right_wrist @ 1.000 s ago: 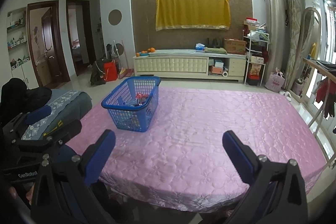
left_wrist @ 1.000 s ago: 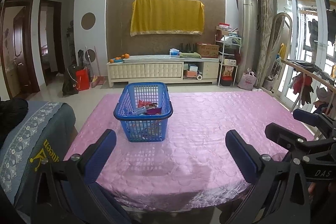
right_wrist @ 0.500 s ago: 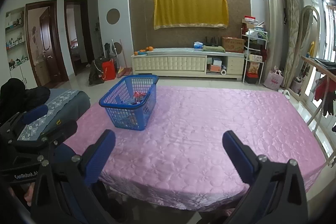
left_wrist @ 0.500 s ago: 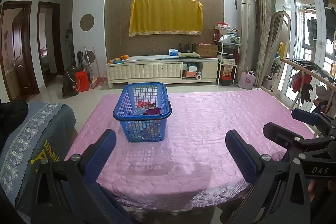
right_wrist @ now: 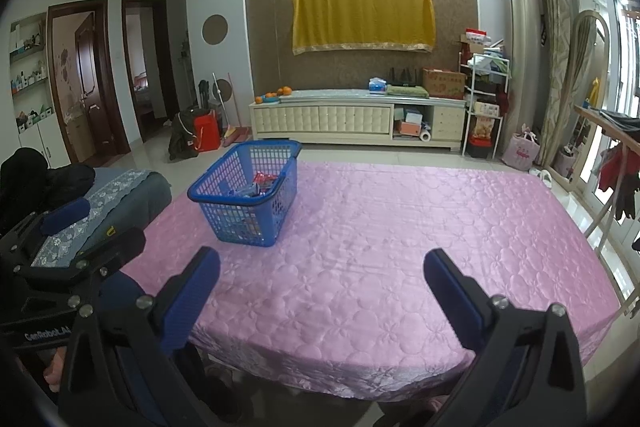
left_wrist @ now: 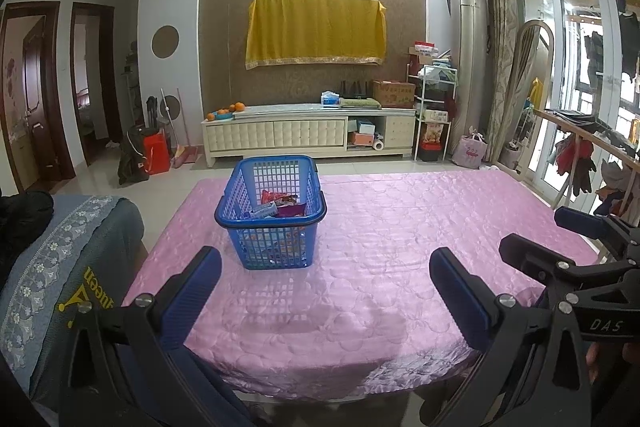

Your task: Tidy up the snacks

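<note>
Both your tools spread, holding nothing: left tool (left_wrist: 326, 273), right tool (right_wrist: 322, 273). Snacks (left_wrist: 280, 207) sit inside blue basket (left_wrist: 272, 247) on desk (left_wrist: 400, 227), ahead-left. Left tool nearer. No loose snacks visible.

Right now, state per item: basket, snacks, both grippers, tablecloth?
blue basket: upright on the table, holding snacks, not gripped.
snack packets: all inside the basket, piled loosely.
left gripper: open, empty, short of the basket.
right gripper: open, empty, basket ahead to its left.
pink tablecloth: spread flat over the table, bare apart from the basket.
</note>
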`<state>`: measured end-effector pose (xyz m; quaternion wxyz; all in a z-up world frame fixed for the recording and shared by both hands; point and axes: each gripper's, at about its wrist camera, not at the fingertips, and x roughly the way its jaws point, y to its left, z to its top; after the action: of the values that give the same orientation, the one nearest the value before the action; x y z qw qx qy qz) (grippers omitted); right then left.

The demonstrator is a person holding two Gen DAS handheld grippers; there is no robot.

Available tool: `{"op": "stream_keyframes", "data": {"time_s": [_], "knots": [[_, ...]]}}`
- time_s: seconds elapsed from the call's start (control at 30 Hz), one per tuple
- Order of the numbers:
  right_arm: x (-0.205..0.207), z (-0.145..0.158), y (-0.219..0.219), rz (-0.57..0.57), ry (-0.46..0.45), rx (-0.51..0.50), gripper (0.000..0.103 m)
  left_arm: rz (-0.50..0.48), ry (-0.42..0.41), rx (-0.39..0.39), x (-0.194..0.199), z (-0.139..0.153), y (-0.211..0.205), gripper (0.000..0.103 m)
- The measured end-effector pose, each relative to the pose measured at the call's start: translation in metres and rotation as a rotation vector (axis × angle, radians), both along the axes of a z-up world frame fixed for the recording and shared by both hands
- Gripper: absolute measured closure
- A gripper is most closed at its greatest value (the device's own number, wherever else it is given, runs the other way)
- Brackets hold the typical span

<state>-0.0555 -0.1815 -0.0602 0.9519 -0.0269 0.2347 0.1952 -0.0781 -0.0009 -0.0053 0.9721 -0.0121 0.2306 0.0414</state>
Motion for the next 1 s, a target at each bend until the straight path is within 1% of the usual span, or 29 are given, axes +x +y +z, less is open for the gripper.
{"op": "stream_keyframes", "data": {"time_s": [0.6,1.0], "knots": [[-0.0003,-0.0016,-0.0009,0.0,0.007,-0.005,0.0,0.009,-0.001,0.005,-0.0008,-0.0014,-0.0011,0.0],[-0.0022,-0.0041,-0.0006,-0.001,0.012,-0.005,0.0,0.002,0.01,-0.01,0.0,-0.0042,0.0012,0.0]]}}
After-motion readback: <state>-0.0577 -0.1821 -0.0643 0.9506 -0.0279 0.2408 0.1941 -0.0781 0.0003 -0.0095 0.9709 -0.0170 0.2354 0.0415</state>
